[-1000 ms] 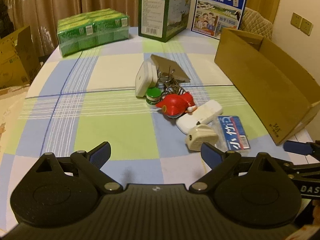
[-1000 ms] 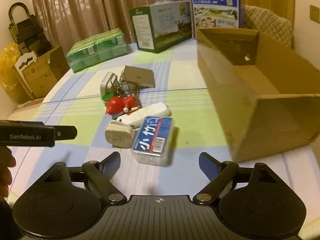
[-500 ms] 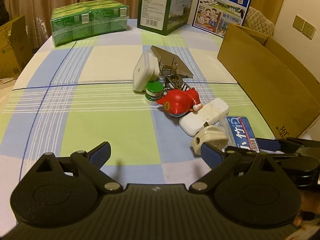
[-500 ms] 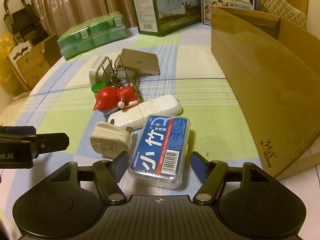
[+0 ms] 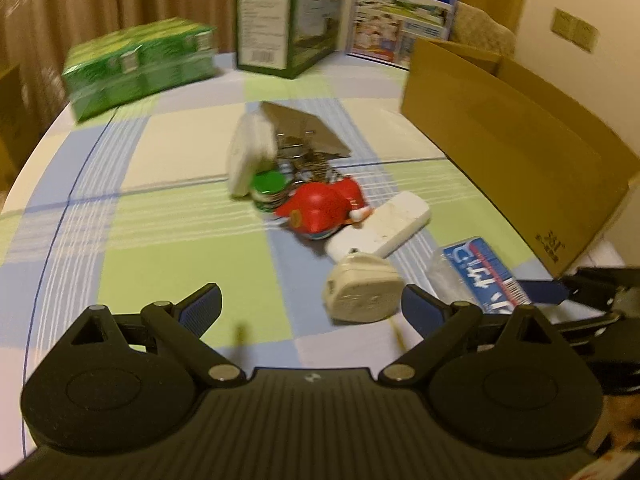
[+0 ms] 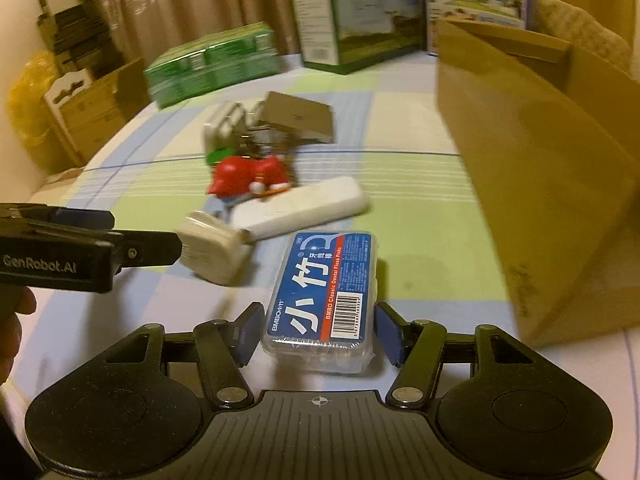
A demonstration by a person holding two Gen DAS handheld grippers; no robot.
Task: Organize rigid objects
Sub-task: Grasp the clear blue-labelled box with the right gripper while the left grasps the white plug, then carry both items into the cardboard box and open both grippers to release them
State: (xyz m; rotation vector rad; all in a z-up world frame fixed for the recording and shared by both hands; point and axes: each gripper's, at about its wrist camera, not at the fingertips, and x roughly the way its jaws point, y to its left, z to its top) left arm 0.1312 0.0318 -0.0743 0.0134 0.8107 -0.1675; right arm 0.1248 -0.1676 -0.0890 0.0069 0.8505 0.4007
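Note:
A clear floss-pick box with a blue label (image 6: pixel 324 300) lies on the checked tablecloth between the fingers of my right gripper (image 6: pixel 316 334), whose jaws have narrowed around it; a small gap still shows at each side. The box also shows in the left wrist view (image 5: pixel 484 272). My left gripper (image 5: pixel 312 304) is open and empty, just short of a cream plug adapter (image 5: pixel 362 294). Beyond lie a white remote-like bar (image 5: pixel 380 228), a red toy (image 5: pixel 320 208), a green-lidded jar (image 5: pixel 266 184), a white charger (image 5: pixel 248 156) and a metal binder clip (image 5: pixel 304 132).
An open cardboard box (image 6: pixel 532 160) stands at the right, close to the floss box. Green drink packs (image 5: pixel 140 64), a green carton (image 5: pixel 280 20) and a blue milk carton (image 5: pixel 404 12) stand at the table's far edge. Cardboard boxes and a yellow bag (image 6: pixel 28 96) sit off the table at left.
My right gripper has moved forward around the floss-pick box and its jaws have narrowed on it. My left gripper has moved forward toward the plug adapter.

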